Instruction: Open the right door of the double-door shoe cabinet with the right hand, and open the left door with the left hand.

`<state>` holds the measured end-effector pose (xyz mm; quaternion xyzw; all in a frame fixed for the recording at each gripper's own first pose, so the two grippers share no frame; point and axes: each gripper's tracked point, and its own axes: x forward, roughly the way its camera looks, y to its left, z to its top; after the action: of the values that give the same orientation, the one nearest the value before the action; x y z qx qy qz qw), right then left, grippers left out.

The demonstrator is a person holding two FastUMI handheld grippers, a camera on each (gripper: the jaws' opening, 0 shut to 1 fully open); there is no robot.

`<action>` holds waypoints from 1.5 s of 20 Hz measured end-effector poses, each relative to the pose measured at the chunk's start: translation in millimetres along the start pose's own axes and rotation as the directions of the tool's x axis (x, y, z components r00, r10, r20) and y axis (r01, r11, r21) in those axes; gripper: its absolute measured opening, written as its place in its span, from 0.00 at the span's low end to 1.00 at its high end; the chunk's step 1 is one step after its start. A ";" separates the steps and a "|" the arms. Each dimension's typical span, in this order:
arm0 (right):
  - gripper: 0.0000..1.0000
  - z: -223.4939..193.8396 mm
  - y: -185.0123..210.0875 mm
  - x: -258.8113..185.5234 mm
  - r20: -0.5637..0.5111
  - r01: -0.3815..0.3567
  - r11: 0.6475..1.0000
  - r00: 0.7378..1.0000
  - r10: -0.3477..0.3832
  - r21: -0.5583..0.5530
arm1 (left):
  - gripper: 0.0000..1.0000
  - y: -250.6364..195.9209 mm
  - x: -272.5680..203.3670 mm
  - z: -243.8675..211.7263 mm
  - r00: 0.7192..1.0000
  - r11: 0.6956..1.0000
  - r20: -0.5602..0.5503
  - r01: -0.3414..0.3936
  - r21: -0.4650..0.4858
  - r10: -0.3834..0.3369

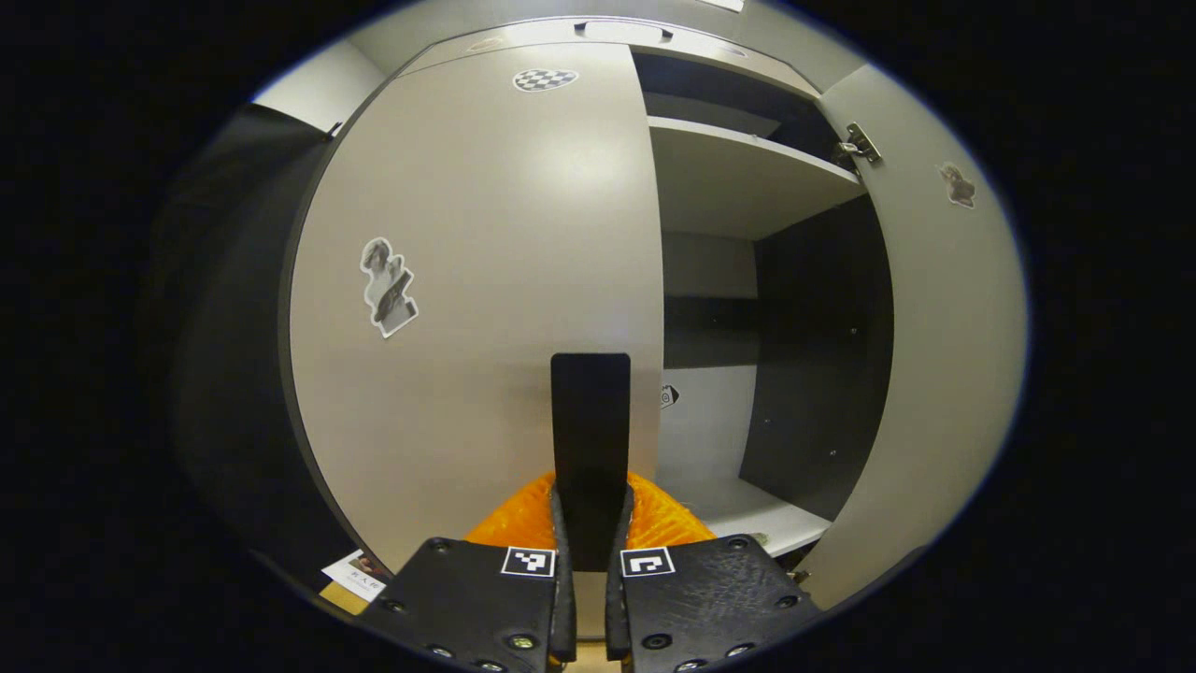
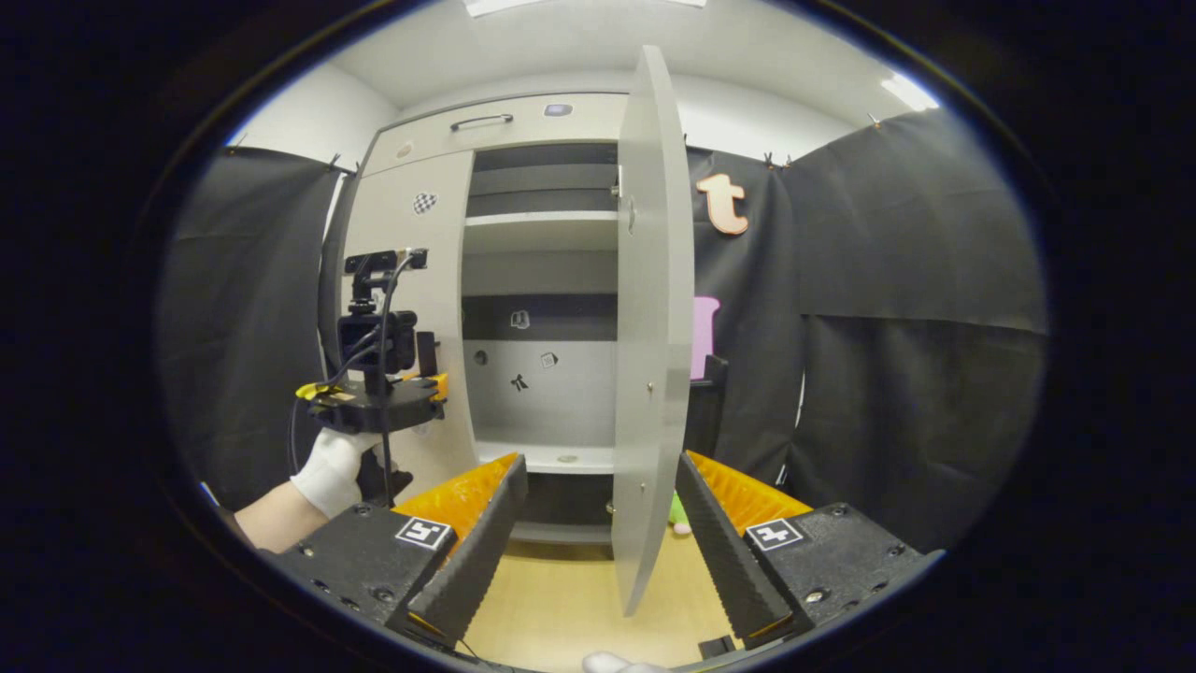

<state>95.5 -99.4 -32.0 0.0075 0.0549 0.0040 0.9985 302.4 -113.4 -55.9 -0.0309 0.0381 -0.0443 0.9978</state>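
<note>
Black cloth curtains [image 2: 916, 308] hang as the booth's walls, clipped along their top edge against a white wall [image 2: 747, 107]. A pale wooden floor [image 2: 561, 598] lies below, with a small green and pink object [image 2: 677, 516] resting on it.

Left gripper view close on left door [image 1: 476, 280]; right gripper view farther back; both share cabinet interior [image 2: 542, 308].
</note>
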 end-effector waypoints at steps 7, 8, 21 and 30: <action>1.00 1.3 -0.9 0.4 0.009 -0.007 1.000 1.000 0.007 -0.005 | 0.04 0.9 -4.8 -0.2 1.000 1.000 0.019 0.018 0.004 -0.018; 1.00 1.6 -0.8 0.5 0.011 -0.008 1.000 1.000 0.008 -0.006 | 0.04 1.4 -5.9 -0.7 1.000 1.000 0.017 0.024 -0.006 -0.023; 1.00 -0.4 15.7 -4.6 0.005 -0.102 0.995 0.995 0.102 -0.021 | 0.00 13.9 -51.8 0.9 0.998 0.998 0.023 0.061 -0.010 -0.060; 1.00 -2.3 32.1 -10.1 0.004 -0.168 0.986 0.986 0.168 -0.021 | 0.04 38.2 -86.8 -0.8 0.999 1.000 0.028 0.018 0.006 -0.018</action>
<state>85.0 -67.4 -32.7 0.0017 0.0514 0.0886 0.9947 219.5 -67.6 -52.8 -0.0290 0.0239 -0.0531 0.9979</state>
